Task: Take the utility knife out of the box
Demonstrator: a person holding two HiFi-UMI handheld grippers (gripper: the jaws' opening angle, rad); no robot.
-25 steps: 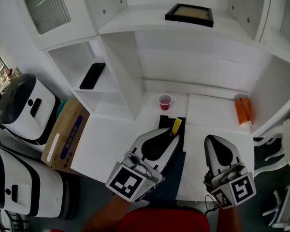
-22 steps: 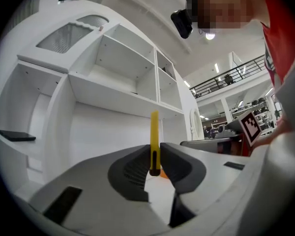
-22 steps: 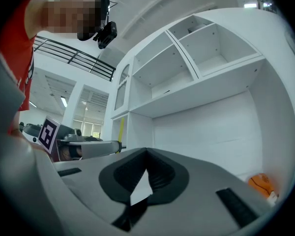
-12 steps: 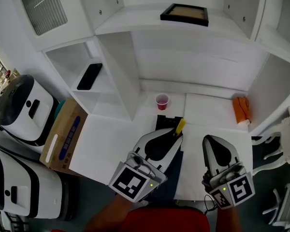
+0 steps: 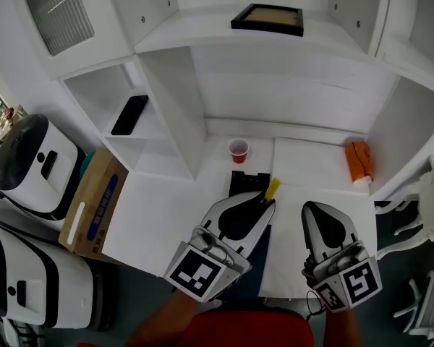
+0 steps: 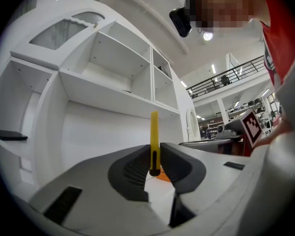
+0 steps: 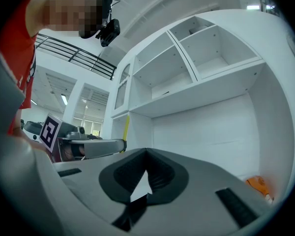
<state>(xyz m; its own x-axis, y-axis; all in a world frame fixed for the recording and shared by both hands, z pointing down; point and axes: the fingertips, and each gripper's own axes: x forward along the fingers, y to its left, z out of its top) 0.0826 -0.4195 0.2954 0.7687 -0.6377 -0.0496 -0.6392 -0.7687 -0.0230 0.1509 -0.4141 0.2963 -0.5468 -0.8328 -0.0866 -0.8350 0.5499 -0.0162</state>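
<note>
In the head view my left gripper is shut on a yellow utility knife, which sticks out past the fingertips. It hovers at the right edge of a small black box on the white desk. In the left gripper view the knife stands upright, pinched between the two dark pads. My right gripper is held beside it to the right, over the desk, shut with nothing in it. The right gripper view shows its jaws meeting, and the left gripper with the yellow knife off to the left.
A red cup stands just behind the black box. An orange object lies at the desk's right end. A black phone rests on a left shelf and a framed picture on top. A cardboard box and white appliances sit at left.
The left gripper with the knife has drifted slightly right, from over the black box to its right edge. The right gripper has stayed put.
</note>
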